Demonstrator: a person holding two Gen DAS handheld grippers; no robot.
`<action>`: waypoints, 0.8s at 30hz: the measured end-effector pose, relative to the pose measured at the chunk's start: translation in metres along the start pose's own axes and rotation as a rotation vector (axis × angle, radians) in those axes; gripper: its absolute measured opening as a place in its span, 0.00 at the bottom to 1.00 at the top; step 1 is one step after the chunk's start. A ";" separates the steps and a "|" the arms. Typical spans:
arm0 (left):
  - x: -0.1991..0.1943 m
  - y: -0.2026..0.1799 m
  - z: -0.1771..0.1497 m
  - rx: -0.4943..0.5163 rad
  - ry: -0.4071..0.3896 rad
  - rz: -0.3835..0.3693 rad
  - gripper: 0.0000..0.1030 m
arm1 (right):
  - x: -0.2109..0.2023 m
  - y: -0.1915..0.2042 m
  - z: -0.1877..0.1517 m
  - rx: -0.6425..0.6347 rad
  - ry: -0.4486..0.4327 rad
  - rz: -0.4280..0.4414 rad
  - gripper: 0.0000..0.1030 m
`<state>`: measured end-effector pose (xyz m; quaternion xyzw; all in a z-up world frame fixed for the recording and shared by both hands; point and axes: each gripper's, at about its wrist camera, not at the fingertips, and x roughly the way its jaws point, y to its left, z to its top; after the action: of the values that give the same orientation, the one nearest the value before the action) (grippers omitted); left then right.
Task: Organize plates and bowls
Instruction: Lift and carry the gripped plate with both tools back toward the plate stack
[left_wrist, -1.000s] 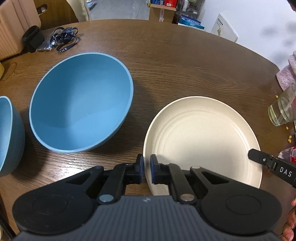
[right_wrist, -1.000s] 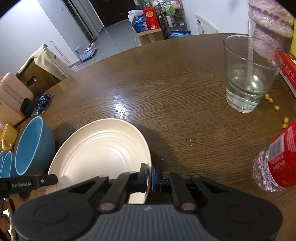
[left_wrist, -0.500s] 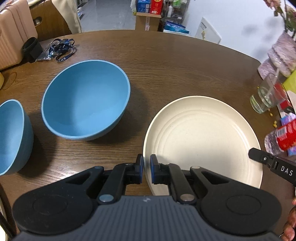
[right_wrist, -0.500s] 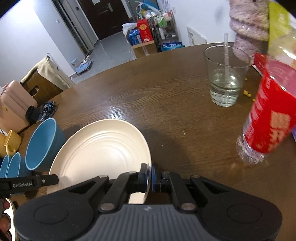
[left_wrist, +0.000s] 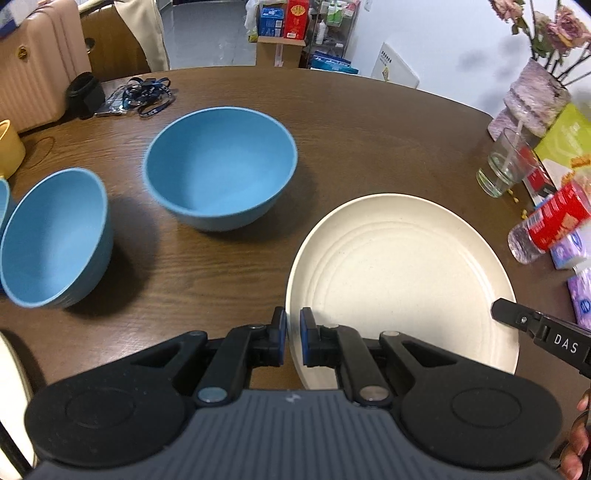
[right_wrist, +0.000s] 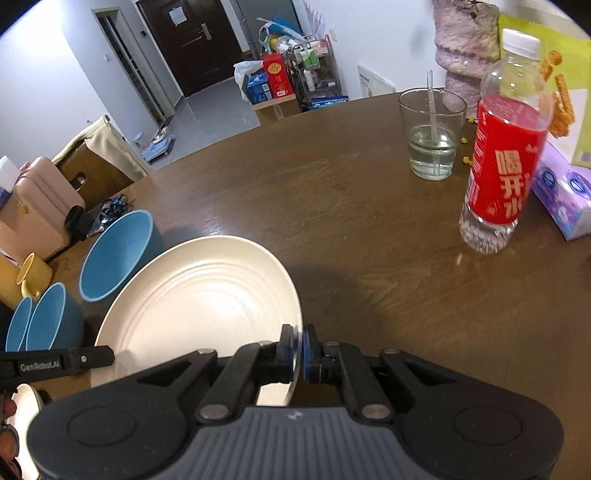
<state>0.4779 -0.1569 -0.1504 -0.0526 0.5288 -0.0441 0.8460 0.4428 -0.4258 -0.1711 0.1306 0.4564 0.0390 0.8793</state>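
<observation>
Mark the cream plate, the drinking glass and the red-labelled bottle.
cream plate (left_wrist: 402, 280), left wrist view, centre of its face.
drinking glass (right_wrist: 432, 147), right wrist view, its side wall.
red-labelled bottle (right_wrist: 506, 162), right wrist view, its label.

Open tabletop (right_wrist: 332, 206) beyond bottle (right_wrist: 498, 173)

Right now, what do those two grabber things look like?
Both grippers, left and right, are black with rounded bodies, ribbed grey middles, silver rivets and blue pads. White lettering runs along their sides: one reads GenRobot.AI, the other starts DAS.
</observation>
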 end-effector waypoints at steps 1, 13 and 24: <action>-0.005 0.005 -0.006 0.012 -0.003 -0.005 0.08 | -0.004 0.004 -0.006 0.006 -0.007 -0.006 0.05; -0.055 0.066 -0.068 0.084 -0.001 -0.049 0.08 | -0.055 0.060 -0.105 0.104 -0.050 -0.059 0.05; -0.092 0.091 -0.109 -0.070 -0.039 -0.011 0.08 | -0.078 0.085 -0.127 -0.013 -0.011 0.010 0.05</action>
<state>0.3416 -0.0595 -0.1278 -0.0856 0.5133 -0.0291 0.8534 0.2985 -0.3338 -0.1568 0.1276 0.4505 0.0457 0.8824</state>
